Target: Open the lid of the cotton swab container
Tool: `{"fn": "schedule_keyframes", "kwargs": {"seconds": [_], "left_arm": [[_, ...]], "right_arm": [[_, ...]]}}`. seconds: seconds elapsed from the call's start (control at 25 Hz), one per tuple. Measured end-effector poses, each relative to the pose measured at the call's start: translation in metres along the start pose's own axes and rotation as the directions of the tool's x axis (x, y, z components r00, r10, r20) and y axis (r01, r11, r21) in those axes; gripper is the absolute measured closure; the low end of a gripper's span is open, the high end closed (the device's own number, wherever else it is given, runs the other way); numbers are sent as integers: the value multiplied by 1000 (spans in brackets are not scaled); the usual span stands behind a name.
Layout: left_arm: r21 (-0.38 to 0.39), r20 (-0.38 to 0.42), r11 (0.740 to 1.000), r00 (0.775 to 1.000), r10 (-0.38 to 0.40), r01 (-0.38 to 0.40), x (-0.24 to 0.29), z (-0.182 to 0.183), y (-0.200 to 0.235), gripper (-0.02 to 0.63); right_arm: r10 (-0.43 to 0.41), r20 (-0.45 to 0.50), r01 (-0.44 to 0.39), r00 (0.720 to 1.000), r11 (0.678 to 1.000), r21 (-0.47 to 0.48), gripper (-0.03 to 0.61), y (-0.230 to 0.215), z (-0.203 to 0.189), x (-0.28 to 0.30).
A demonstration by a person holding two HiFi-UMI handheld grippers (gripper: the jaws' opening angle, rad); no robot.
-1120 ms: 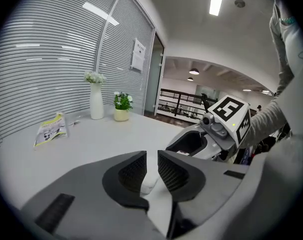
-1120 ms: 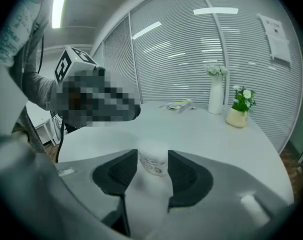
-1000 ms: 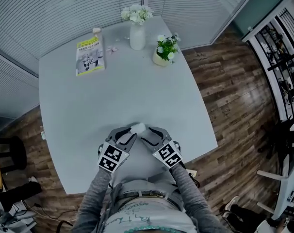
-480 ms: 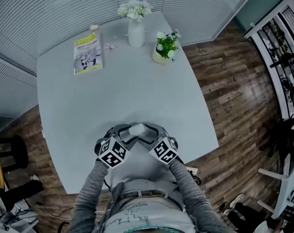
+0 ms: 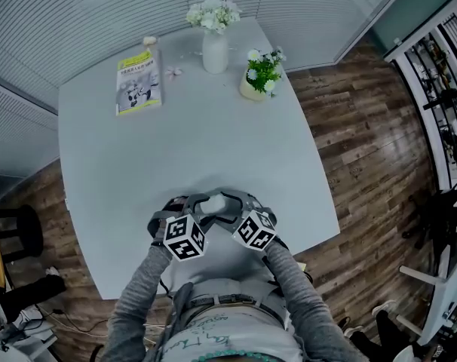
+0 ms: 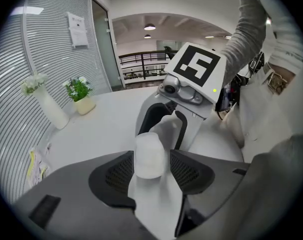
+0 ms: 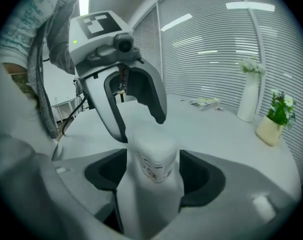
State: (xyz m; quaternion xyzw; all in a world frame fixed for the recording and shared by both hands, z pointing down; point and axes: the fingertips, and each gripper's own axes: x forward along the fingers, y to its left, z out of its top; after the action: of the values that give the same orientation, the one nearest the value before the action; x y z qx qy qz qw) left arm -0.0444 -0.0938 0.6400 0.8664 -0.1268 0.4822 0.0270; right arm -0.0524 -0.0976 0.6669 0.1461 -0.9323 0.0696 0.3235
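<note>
Your left claw and right claw have both just been opening. Each now gapes wide, grasping nothing, with the small white plastic cotton swab container standing between their pads near your edge of the pale grey table.

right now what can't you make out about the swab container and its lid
- Lid seam on the cotton swab container: left gripper view, washed-out white blur.
- Its label print: right gripper view, too small.
- Its base: head view, covered by the left tongs and right tongs, both just opening around it.
</note>
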Motion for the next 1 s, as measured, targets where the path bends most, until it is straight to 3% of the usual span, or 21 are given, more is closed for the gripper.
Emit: {"fn": "schedule_keyframes", "kwargs": {"seconds": [0.48,0.68,1.0], "left_arm": [[76,-67,996,997,-45,50,16,0,2,390],[80,-85,995,995,-48,55,20,-3,1,406],[67,-89,996,995,-54,61,19,-2,0,420]], "right_arm": [[104,-3,-104,995,990,-93,262,0,2,21],[101,2,-99,995,985,-142,305,-2,0,25],[102,6,-99,995,980,-172,313,-2,1,23]]}}
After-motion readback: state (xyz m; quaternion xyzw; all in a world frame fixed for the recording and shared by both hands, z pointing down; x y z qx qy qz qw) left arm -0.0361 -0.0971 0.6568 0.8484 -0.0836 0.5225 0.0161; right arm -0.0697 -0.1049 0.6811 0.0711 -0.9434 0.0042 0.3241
